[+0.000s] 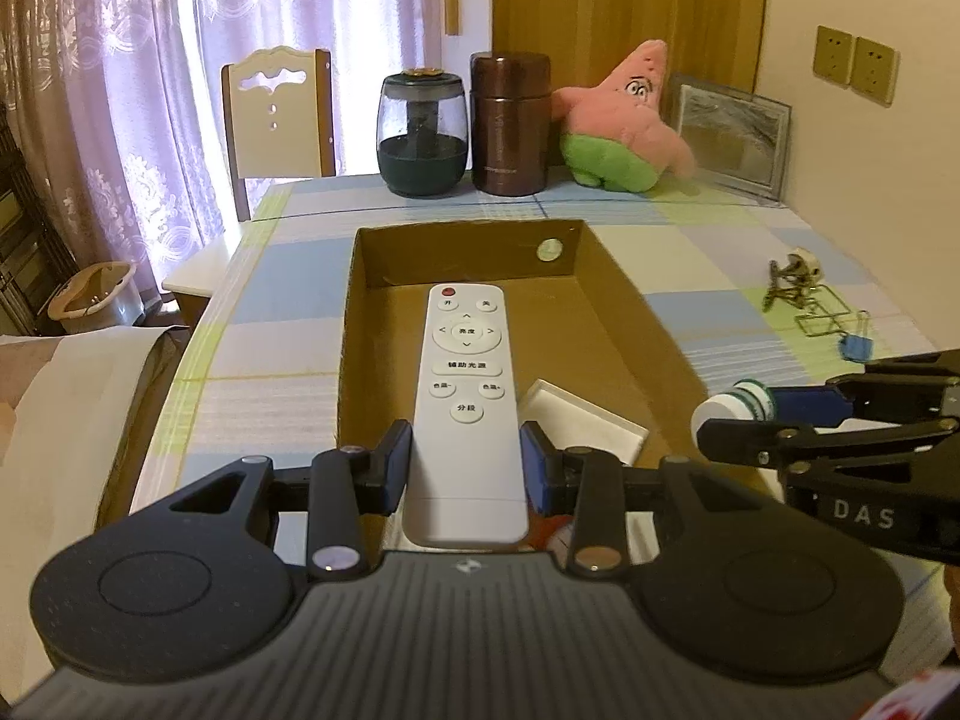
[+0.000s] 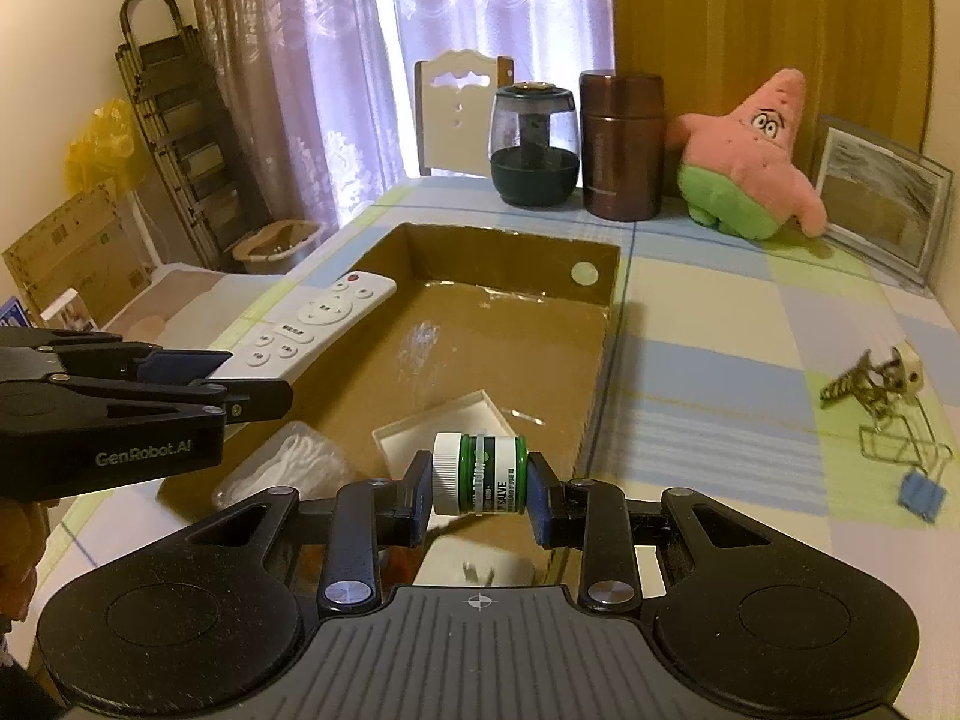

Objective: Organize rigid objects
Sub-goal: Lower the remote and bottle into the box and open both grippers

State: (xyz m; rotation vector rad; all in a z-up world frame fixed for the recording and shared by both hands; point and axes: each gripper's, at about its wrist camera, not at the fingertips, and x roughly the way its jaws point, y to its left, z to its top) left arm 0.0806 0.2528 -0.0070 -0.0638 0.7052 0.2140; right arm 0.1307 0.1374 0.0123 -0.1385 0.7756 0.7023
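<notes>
From my left wrist camera, the far end of the table (image 1: 690,252) carries a dark glass jar (image 1: 422,132), a brown flask (image 1: 510,123), a pink star plush toy (image 1: 624,120) and a framed picture (image 1: 729,135) leaning on the wall; a chair (image 1: 277,114) stands behind the table edge. To the right lies a cluster of binder clips (image 1: 807,300) on the checked cloth, well apart from the cardboard box (image 1: 468,240). Nothing obstructs the box opening. My left gripper (image 1: 467,465) is closed on the white remote control (image 1: 467,396), its blue pads (image 1: 396,468) pressing both long sides near the lower end, the remote pointing forward over the box. Inside the box, a white shallow lid (image 1: 588,420) lies near the front right. My right gripper (image 1: 780,420) enters from the right edge, carrying a small jar. From my right wrist camera, the same row of items (image 2: 534,144) lines the far table end, and the clips (image 2: 888,414) sit right of the box (image 2: 510,252). My right gripper (image 2: 480,492) is clamped on the green-and-white salve jar (image 2: 480,471), held sideways, one pad on the white cap and one on the base, above the box's near edge. The white lid (image 2: 444,426) rests on the box floor just beyond the jar. A clear bag of white items (image 2: 288,468) lies at the box's near left corner; I cannot tell whether inside or outside. The left gripper (image 2: 258,396) holds the remote (image 2: 312,324) over the left wall.
</notes>
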